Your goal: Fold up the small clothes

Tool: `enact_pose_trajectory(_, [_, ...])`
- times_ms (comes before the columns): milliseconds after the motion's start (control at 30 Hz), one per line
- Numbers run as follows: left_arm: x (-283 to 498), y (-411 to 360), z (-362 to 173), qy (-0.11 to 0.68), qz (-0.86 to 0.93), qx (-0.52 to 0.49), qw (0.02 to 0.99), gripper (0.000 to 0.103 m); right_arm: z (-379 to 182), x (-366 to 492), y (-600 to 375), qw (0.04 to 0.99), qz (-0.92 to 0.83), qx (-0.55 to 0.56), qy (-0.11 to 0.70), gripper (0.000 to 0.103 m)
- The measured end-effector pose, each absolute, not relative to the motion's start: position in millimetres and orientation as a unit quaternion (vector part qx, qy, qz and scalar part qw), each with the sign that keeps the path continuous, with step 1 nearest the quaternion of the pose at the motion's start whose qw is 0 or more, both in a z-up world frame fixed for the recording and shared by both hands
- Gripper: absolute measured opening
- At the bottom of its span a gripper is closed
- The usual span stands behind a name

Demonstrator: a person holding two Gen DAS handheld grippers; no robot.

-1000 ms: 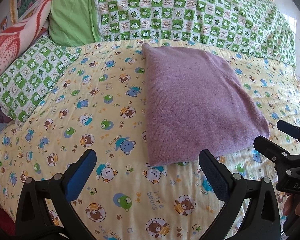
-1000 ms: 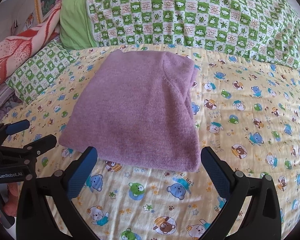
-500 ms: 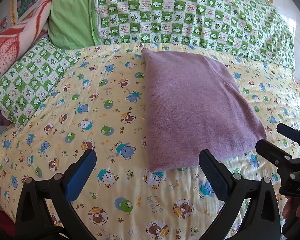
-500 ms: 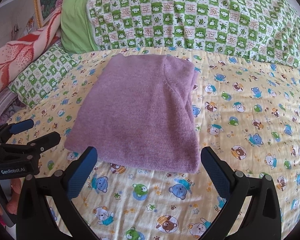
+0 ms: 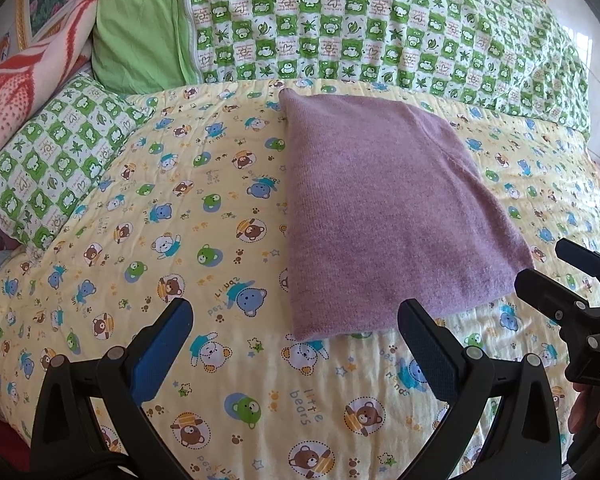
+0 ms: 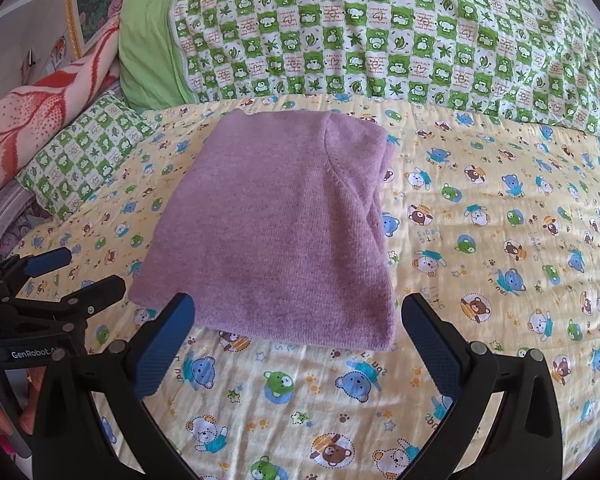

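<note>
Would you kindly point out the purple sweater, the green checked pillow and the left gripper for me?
purple sweater (image 6: 276, 240), right wrist view, middle of its folded top layer.
green checked pillow (image 5: 56, 168), left wrist view, middle of its top face.
left gripper (image 5: 296, 344), left wrist view, midway between its open fingertips.

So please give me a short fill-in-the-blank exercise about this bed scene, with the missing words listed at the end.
1. The folded sweater lying on the bear-print bedsheet has the colour ____.
2. The left gripper and the right gripper both have their jaws ____.
3. Neither gripper is ____ the sweater.
4. The checkered quilt behind the sweater is white and ____.

Missing words: purple; open; holding; green
</note>
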State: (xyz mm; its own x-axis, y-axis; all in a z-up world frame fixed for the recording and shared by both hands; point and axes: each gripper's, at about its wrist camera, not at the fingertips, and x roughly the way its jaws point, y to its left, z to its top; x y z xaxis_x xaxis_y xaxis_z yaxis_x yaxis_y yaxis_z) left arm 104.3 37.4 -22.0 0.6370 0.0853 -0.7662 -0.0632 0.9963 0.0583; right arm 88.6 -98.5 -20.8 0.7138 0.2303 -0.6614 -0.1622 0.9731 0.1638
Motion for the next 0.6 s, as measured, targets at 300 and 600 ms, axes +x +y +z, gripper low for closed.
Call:
enact_pose_trajectory(300, [107.9,35.9,-24.8,0.43,0.04,0.014,0.902,0.102,-21.4,89.7,-99.5,0.923,0.106,0.05,0.366,0.103])
enact_pose_trajectory(600, [112.0,33.8,-26.4,0.433,0.038,0.013,0.901,0.103,-24.1,91.1,-100.0,0.922,0.105,0.054,0.369,0.103])
